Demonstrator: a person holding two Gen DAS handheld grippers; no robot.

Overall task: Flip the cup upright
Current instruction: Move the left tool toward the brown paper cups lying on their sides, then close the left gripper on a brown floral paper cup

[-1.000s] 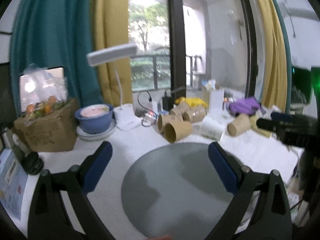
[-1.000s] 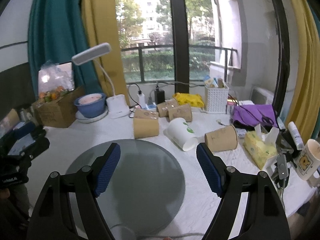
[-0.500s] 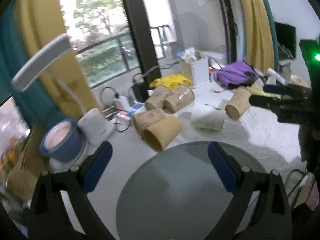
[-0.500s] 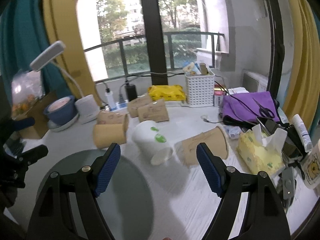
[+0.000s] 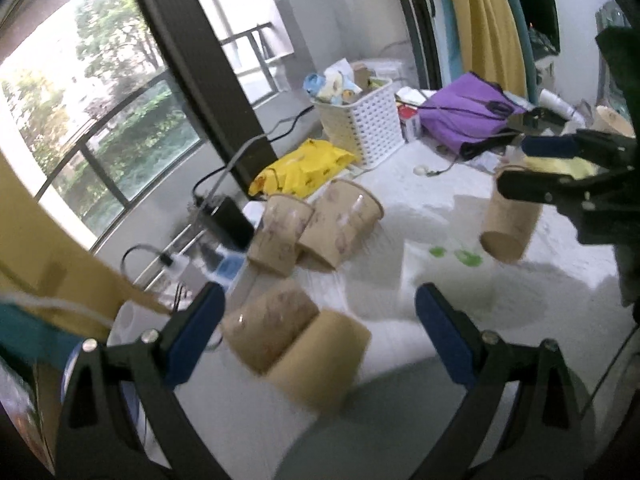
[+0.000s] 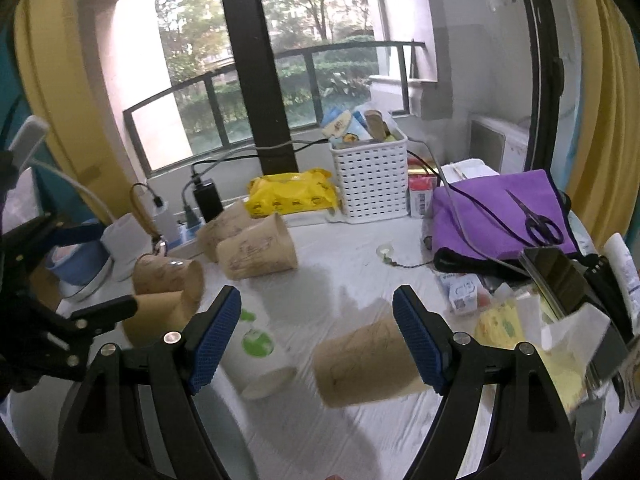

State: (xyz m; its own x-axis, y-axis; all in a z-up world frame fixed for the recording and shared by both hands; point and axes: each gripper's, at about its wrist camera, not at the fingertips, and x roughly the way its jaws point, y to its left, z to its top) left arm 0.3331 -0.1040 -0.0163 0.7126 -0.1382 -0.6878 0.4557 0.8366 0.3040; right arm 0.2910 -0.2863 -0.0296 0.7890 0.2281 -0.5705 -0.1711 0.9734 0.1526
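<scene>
Several paper cups lie on their sides on the white table. In the right wrist view my right gripper (image 6: 318,336) is open, with a brown cup (image 6: 366,362) lying just inside its right finger and a white cup with green marks (image 6: 258,354) by its left finger. In the left wrist view my left gripper (image 5: 318,326) is open above a plain brown cup (image 5: 320,366) and a printed brown cup (image 5: 270,330). The white cup (image 5: 444,268) lies beyond. My right gripper (image 5: 560,168) shows at the right, by a brown cup (image 5: 510,226).
A white basket (image 6: 370,178), a yellow packet (image 6: 290,196), a purple bag with scissors (image 6: 508,216) and a tissue pack (image 6: 524,344) crowd the back and right. Two more brown cups (image 6: 256,250) lie near a charger. A blue bowl (image 6: 78,266) stands left.
Both grippers moved forward off the grey round mat toward the cups, both open. The left one swung right; the cups now sit much closer.
</scene>
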